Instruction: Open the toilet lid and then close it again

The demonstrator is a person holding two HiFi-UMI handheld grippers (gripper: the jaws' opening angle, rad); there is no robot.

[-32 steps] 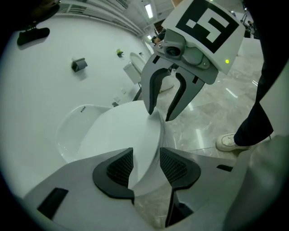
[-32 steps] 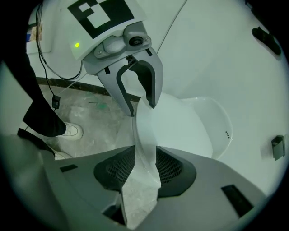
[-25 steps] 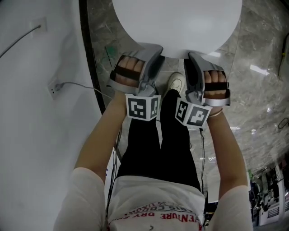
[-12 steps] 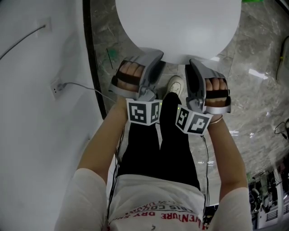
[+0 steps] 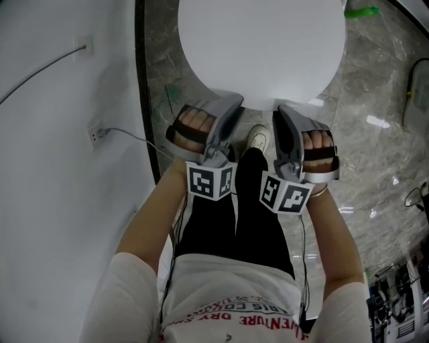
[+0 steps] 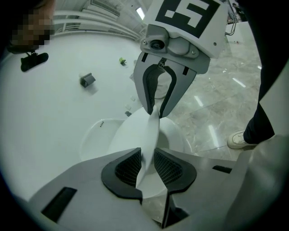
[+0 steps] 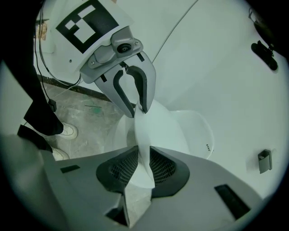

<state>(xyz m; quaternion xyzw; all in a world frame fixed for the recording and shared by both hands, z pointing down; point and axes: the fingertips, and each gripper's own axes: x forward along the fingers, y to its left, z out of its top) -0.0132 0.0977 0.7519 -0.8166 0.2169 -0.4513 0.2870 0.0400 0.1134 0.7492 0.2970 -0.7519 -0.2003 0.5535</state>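
Marble floor [image 5: 375, 87], lid edge [image 6: 151, 135] between closing jaws of left tool [image 6: 147, 167]

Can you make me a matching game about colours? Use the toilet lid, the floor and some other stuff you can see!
Things:
1. toilet lid
2. trousers
3. floor
4. small object on the floor beside the far end of the lid

Colours:
A. green
B. black
C. white
D. grey, marbled

Pairs: 1-C, 2-B, 3-D, 4-A
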